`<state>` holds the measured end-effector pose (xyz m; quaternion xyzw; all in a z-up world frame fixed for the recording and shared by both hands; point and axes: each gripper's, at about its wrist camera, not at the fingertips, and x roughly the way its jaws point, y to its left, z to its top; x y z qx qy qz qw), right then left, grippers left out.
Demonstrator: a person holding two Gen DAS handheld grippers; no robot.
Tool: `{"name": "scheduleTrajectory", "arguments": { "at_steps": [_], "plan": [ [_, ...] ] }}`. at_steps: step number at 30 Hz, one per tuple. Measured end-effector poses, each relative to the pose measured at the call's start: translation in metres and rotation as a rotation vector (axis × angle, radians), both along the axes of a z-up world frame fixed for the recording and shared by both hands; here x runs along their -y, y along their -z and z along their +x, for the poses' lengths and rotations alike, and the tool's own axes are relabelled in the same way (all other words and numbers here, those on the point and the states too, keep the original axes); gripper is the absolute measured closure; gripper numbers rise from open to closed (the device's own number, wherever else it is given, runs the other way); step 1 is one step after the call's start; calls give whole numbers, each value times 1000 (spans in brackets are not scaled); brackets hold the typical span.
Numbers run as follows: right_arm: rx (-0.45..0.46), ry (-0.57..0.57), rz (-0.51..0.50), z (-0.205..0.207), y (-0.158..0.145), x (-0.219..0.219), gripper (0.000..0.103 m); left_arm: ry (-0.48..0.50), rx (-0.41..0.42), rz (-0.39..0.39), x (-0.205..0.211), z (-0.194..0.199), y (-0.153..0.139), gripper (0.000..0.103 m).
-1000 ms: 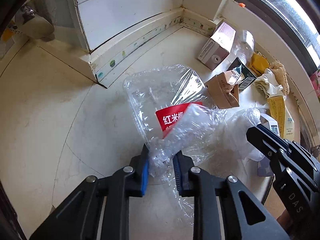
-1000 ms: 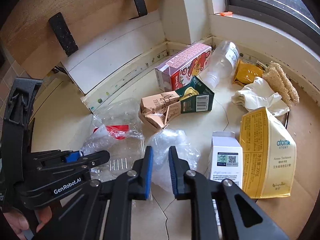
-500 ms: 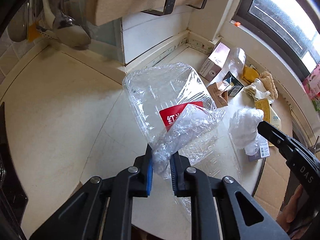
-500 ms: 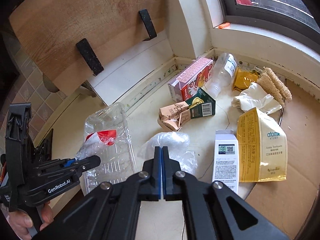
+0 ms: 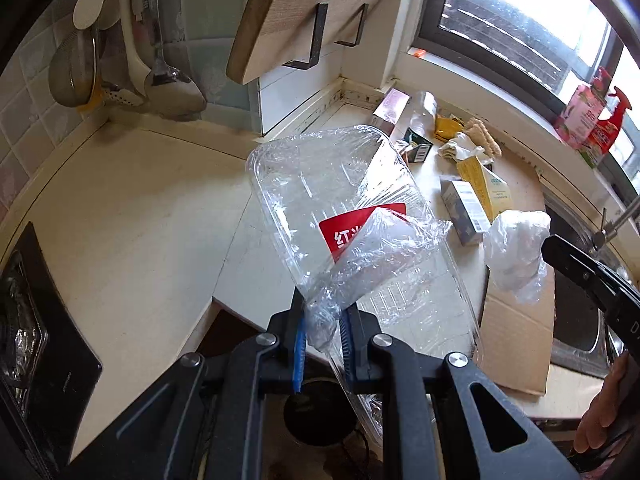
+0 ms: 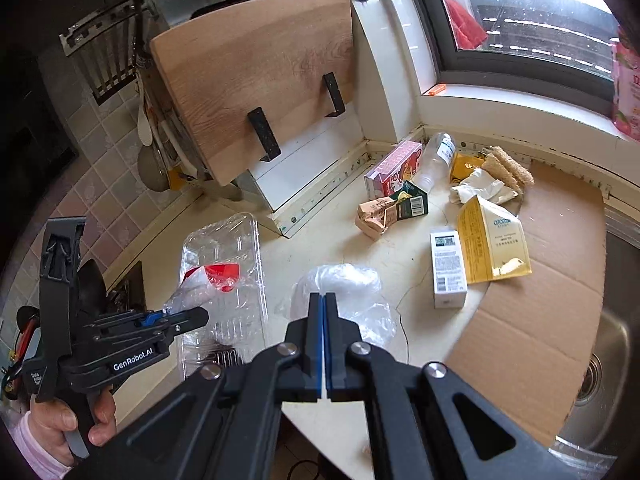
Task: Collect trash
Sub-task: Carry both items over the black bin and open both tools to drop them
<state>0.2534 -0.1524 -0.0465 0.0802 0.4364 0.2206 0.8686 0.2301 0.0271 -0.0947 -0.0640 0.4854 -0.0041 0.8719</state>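
A clear plastic tray [image 5: 332, 184] with a red label and loose cling film hangs in the air over the counter edge. My left gripper [image 5: 323, 320] is shut on a crumpled tail of that film. The right wrist view shows the same tray [image 6: 224, 248] in front of the left gripper [image 6: 192, 314], which a hand holds. My right gripper [image 6: 324, 300] is shut, its blue pads pressed together on a thin crumpled plastic bag [image 6: 344, 280] that bulges beyond the tips. In the left wrist view that bag [image 5: 516, 252] dangles from the right gripper [image 5: 550, 246].
Trash lies in the counter's back corner: a pink carton [image 6: 394, 168], a clear bottle [image 6: 436, 160], crushed cartons [image 6: 374, 216], a yellow pouch [image 6: 492, 236], a white box [image 6: 448, 268]. Flat cardboard [image 6: 540, 280] borders the sink [image 6: 600, 360]. A cutting board [image 6: 260, 72] hangs above; a stove [image 5: 24, 320] is left.
Both grippers rose and pulled back from the counter. The right one closed on the plastic bag and lifted it. The left one carried the tray up by its film.
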Motion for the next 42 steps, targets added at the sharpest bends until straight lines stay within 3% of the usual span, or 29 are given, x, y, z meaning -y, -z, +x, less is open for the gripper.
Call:
{"name": "scheduleTrajectory", "arguments": {
  "at_steps": [8, 19, 31, 36, 42],
  "plan": [
    [-17, 116, -30, -105, -7, -16, 103, 141, 16, -6, -10, -65, -3, 90],
    [-137, 223, -69, -212, 34, -52, 103, 268, -56, -5, -19, -138, 43, 90],
    [-271, 269, -75, -233, 97, -56, 103, 324, -206, 55, -12, -166, 113, 90],
    [-337, 254, -108, -231, 145, -57, 103, 323, -286, 82, -4, -167, 163, 90],
    [-416, 243, -121, -223, 211, -53, 103, 315, -399, 110, 8, -160, 244, 90]
  ]
}}
